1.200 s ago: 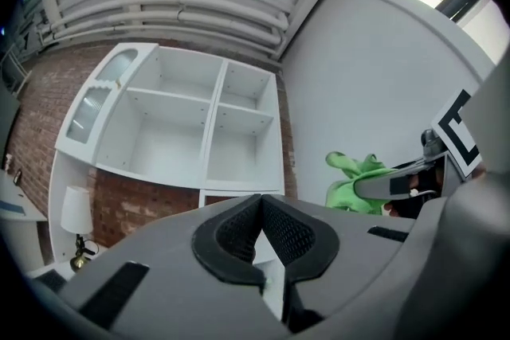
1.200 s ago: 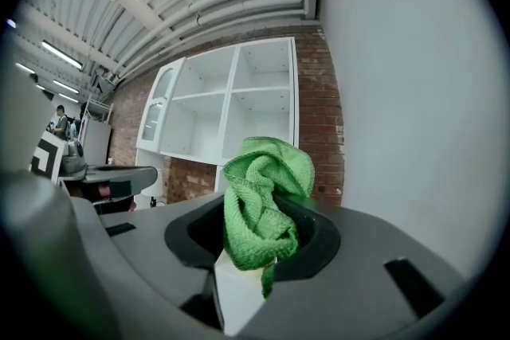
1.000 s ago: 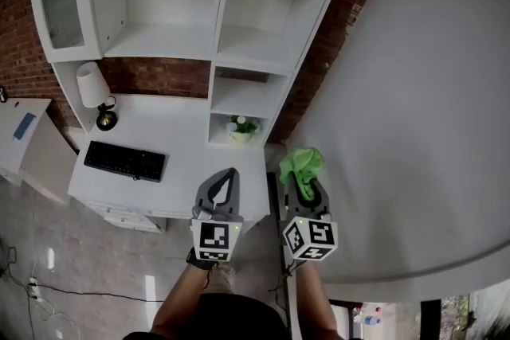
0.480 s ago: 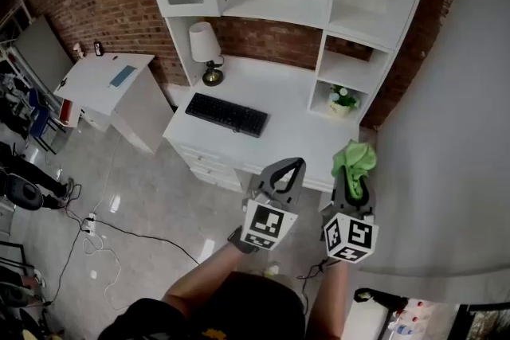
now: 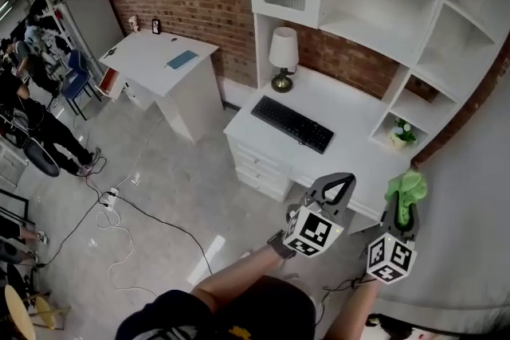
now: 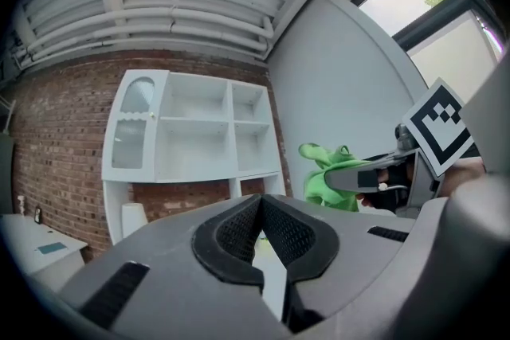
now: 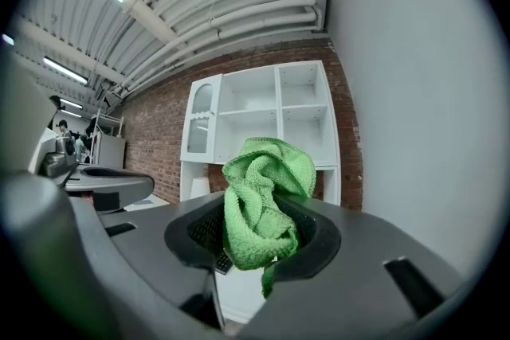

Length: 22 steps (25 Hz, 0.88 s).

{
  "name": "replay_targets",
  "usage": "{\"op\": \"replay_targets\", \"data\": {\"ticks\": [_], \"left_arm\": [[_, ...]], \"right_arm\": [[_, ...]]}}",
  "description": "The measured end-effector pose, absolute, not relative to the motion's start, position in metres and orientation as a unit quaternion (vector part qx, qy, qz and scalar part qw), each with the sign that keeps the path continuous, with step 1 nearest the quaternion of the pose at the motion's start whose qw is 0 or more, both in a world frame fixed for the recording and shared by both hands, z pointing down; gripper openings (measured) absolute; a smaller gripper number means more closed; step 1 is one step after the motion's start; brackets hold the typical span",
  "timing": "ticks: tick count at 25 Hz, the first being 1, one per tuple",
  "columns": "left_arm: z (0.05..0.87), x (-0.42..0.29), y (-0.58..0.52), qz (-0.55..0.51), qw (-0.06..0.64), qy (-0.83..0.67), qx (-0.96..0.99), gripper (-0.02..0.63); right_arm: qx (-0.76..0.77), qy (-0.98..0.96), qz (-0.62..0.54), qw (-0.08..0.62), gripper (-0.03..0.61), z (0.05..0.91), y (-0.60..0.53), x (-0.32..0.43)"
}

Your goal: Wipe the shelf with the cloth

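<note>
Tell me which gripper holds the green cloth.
The right gripper: the bunched green cloth sits clamped between its jaws, while the left gripper has jaws closed on nothing.

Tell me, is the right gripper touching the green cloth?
Touching. The right gripper view shows the green cloth bunched up between the jaws of the right gripper, with both jaws closed against it.

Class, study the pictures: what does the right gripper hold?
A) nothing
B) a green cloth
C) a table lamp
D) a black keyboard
B: in its own view, the right gripper has its fingers closed on the bunched green cloth.
</note>
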<state>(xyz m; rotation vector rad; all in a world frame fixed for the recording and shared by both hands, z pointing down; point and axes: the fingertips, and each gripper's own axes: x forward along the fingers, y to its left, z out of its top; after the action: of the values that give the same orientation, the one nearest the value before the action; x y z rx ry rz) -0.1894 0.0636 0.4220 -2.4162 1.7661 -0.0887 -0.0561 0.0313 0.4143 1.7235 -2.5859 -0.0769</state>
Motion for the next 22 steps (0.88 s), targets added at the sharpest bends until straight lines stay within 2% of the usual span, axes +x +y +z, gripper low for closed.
{"op": "replay_targets", "data": {"ticks": [5, 11, 22], "left_arm": [[0.436, -0.291, 0.080, -0.032, 0.047, 0.618, -0.784, 0.017], [0.437, -0.393, 0.088, -0.023, 0.062, 0.642, -0.764, 0.017], [0.437, -0.428, 0.079, -0.013, 0.044, 0.632, -0.774, 0.017]], "right_arm": [[0.533, -0.844, -0.042, 0.026, 0.126, 0.415, 0.054, -0.159], [0.493, -0.868, -0.051, 0.028, 0.126, 0.431, 0.071, -0.277], [0.499, -0.863, -0.059, 0.056, 0.126, 0.431, 0.076, -0.319]]}}
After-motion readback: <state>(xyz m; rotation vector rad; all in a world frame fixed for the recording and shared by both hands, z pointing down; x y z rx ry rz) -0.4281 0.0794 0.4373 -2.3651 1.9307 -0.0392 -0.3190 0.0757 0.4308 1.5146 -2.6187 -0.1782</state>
